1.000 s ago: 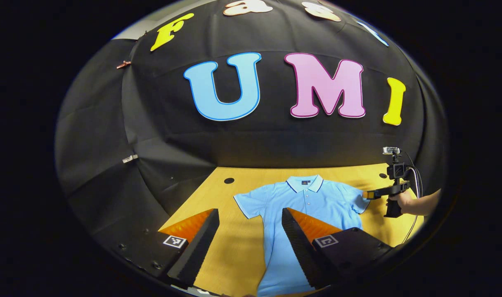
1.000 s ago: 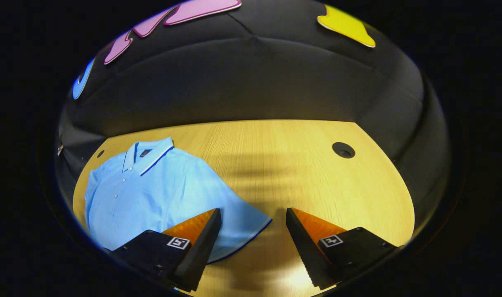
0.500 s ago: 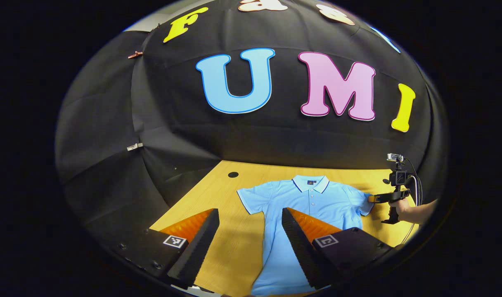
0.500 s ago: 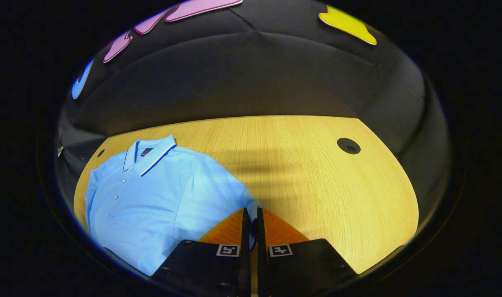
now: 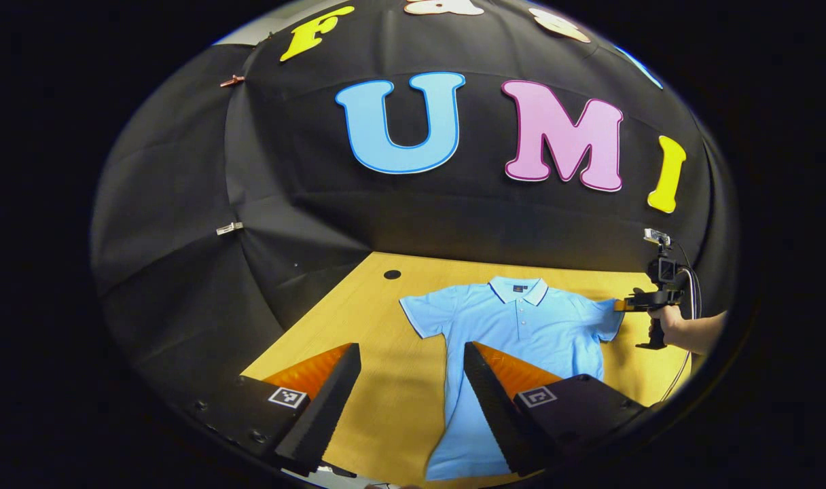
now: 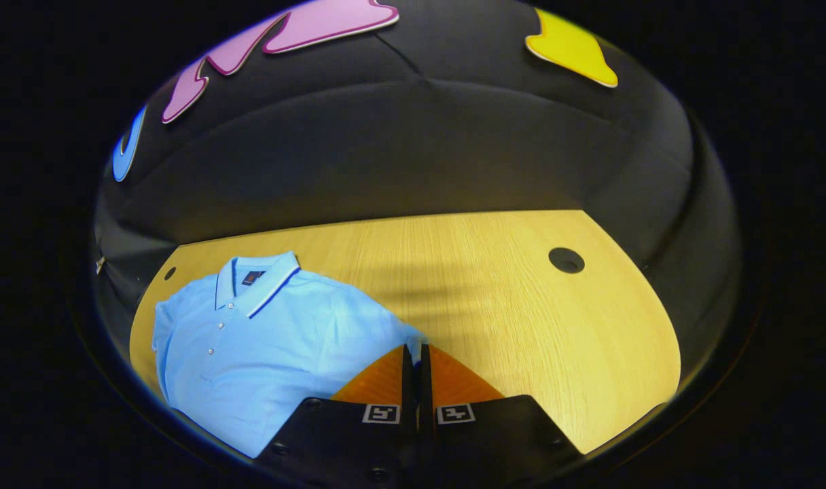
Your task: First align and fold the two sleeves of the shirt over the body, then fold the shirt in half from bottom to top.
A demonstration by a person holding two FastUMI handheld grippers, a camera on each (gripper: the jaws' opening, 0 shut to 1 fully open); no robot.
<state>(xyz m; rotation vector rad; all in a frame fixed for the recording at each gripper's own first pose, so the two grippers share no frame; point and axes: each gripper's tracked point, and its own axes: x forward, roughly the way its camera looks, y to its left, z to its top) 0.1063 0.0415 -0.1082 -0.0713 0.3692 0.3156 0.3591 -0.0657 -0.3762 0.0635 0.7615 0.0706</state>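
Observation:
A light blue polo shirt (image 5: 522,333) lies flat, face up, on the wooden table (image 5: 358,319), collar toward the back wall. My left gripper (image 5: 413,353) hovers open above the table, near the shirt's left side, with nothing between its fingers. In the right gripper view the same shirt (image 6: 263,339) spreads to the left. My right gripper (image 6: 414,350) is shut on the hem of the shirt's right sleeve (image 6: 406,334), which is lifted slightly off the table. In the left gripper view the right gripper (image 5: 620,305) and the hand (image 5: 668,319) holding it show at the sleeve's end.
Round cable holes sit in the table at the back left (image 5: 392,274) and back right (image 6: 566,259). A cable (image 5: 688,339) trails from the right gripper. Bare wood stretches right of the shirt (image 6: 555,326). The black cloth wall closes the back and sides.
My right gripper has shut on the right sleeve's hem and raised it a little. My left gripper stayed open and pulled back slightly from the shirt.

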